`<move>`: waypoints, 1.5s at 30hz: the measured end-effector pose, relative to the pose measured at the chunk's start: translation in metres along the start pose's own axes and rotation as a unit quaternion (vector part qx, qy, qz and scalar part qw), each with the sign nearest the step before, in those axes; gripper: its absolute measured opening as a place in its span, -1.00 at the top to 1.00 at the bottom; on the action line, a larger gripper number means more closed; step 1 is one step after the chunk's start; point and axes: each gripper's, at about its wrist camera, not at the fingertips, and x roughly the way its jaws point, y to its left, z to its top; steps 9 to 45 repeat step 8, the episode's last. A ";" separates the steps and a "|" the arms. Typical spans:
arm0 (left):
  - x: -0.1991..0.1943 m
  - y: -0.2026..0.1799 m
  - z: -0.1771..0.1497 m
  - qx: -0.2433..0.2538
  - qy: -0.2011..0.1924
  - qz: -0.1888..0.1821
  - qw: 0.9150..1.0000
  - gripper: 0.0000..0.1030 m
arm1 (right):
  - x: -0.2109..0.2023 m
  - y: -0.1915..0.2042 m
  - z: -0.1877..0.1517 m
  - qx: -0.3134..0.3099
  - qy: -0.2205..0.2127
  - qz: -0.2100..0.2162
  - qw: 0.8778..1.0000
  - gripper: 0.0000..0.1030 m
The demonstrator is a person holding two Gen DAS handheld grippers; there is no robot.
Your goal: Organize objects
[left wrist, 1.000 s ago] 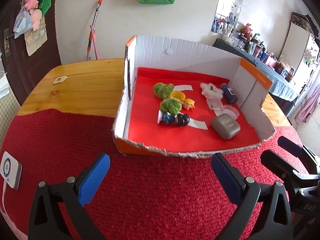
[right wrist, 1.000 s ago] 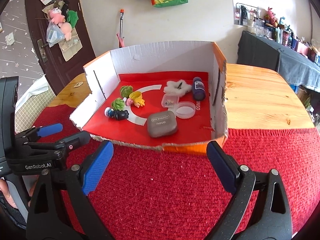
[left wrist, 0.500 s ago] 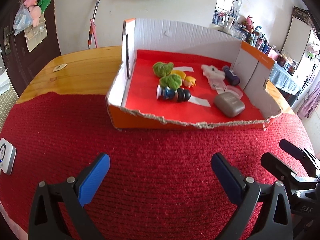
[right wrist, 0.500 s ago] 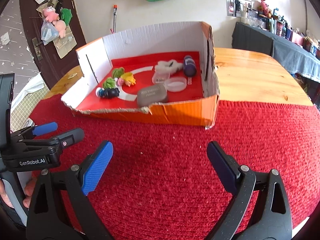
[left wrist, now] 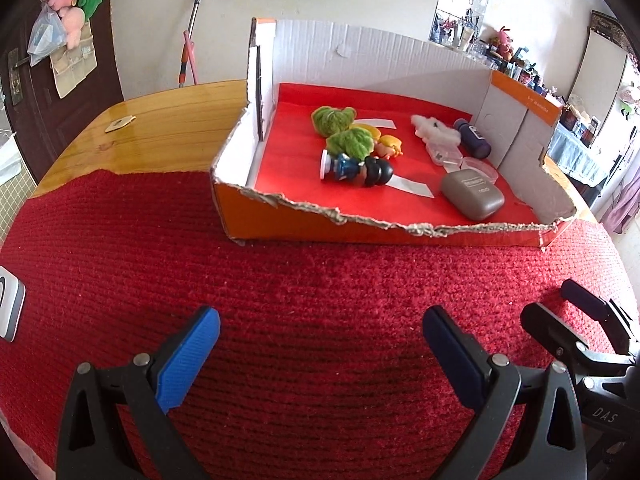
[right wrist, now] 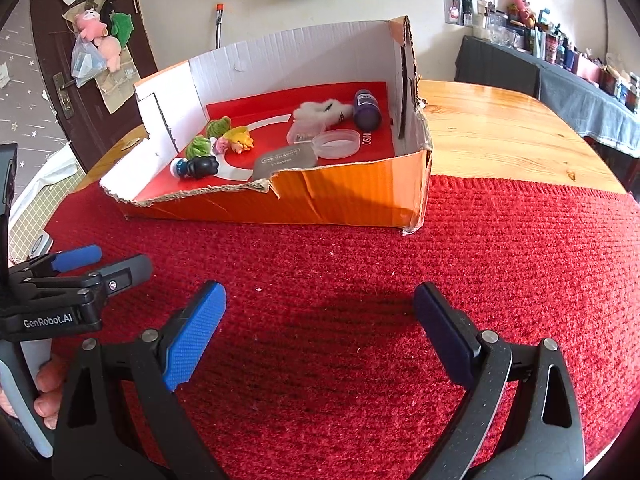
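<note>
An orange cardboard box (left wrist: 280, 222) (right wrist: 352, 200) with a red floor and white inner walls stands on the red mat. Inside lie two green fuzzy toys (left wrist: 334, 120), a yellow figure (left wrist: 390, 145) (right wrist: 236, 138), a blue-and-black figure (left wrist: 358, 168) (right wrist: 196, 166), white fluff (left wrist: 434, 128) (right wrist: 320, 112), a purple bottle (left wrist: 472, 142) (right wrist: 367, 110), a clear round lid (right wrist: 336, 143) and a grey case (left wrist: 472, 196) (right wrist: 288, 160). My left gripper (left wrist: 320, 344) and my right gripper (right wrist: 318, 322) hover open over the mat, well short of the box, both empty.
The red knitted mat (left wrist: 320, 280) covers the near half of a wooden table (left wrist: 168, 120) (right wrist: 500, 128). A white device (left wrist: 8, 308) lies at the mat's left edge. A person's fingers (right wrist: 48, 384) hold the left gripper's handle. A door and a cluttered counter stand behind.
Both grippers have dropped lower and drawn back from the box, so its orange front wall now shows. Both stay open. The items in the box have not moved.
</note>
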 end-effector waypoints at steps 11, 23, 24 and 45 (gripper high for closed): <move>0.005 -0.003 -0.001 0.006 -0.002 0.010 1.000 -1.00 | 0.002 0.002 -0.001 -0.003 -0.004 -0.001 1.000 -0.94; 0.005 -0.003 -0.001 0.006 -0.002 0.010 1.000 -1.00 | 0.002 0.002 -0.001 -0.003 -0.004 -0.001 1.000 -0.94; 0.005 -0.003 -0.001 0.006 -0.002 0.010 1.000 -1.00 | 0.002 0.002 -0.001 -0.003 -0.004 -0.001 1.000 -0.94; 0.005 -0.003 -0.001 0.006 -0.002 0.010 1.000 -1.00 | 0.002 0.002 -0.001 -0.003 -0.004 -0.001 1.000 -0.94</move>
